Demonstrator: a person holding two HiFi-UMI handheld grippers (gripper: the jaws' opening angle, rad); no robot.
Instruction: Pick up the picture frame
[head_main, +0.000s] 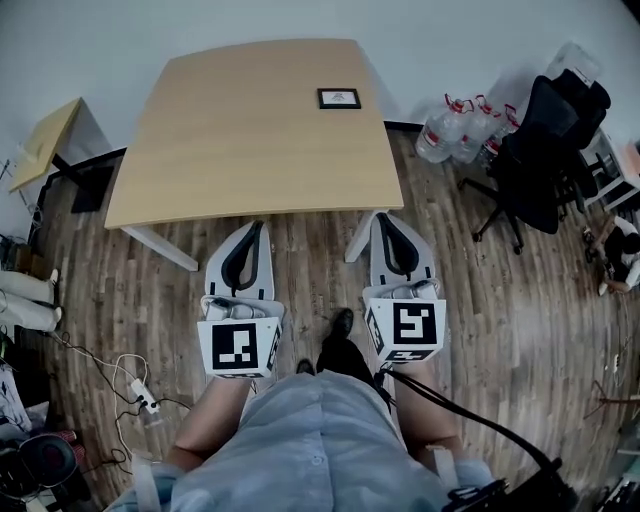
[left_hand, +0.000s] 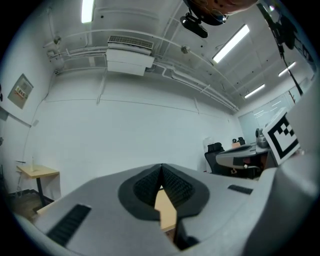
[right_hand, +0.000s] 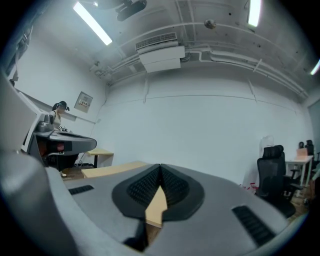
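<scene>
Head view shows the left gripper (head_main: 257, 226) and right gripper (head_main: 384, 218) side by side, both pointing at the light wooden table (head_main: 230, 140) and stopping just short of its near edge. Each gripper's own view shows its black ribbed jaws clenched tip to tip with nothing between them. Beyond them the picture frame (head_main: 339, 98) lies flat on the tabletop near the far edge, right of centre, well apart from both grippers and more nearly ahead of the right one.
</scene>
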